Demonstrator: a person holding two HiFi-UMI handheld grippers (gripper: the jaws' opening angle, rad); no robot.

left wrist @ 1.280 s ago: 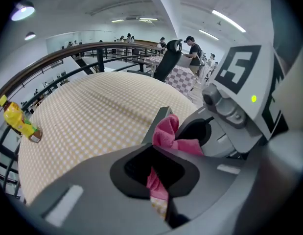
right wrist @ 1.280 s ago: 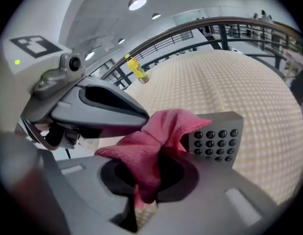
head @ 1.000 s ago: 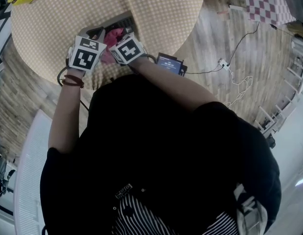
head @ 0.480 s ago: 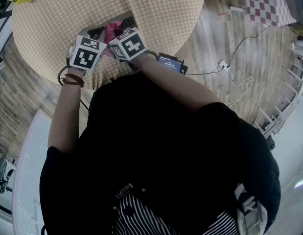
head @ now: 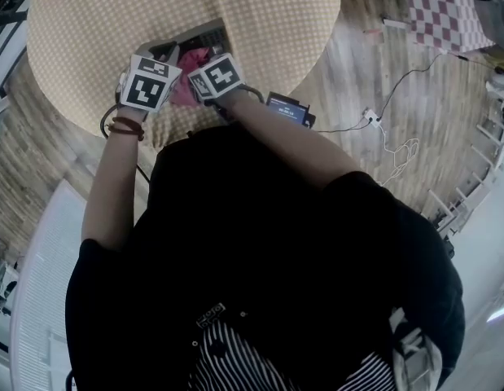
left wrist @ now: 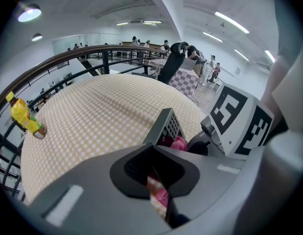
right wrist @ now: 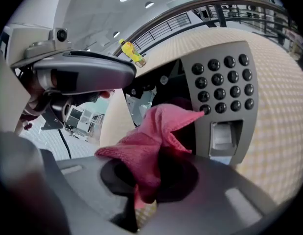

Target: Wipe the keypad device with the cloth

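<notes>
Head view: left gripper (head: pixel 150 88) and right gripper (head: pixel 215 78) side by side at upper left, over the table (head: pixel 268 15).

Left gripper view: jaws narrow, apparently clamped on the upended keypad device (left wrist: pixel 167 126) at centre.

Right gripper view: jaws closed on pink cloth (right wrist: pixel 151 136), at the device's lower keys.

Wiping judged under way. Next: cloth drawn across the keys.

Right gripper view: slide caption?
Right hand-held gripper, shut on a pink cloth, holds its tip at the grey keypad device on the checked table.
</notes>
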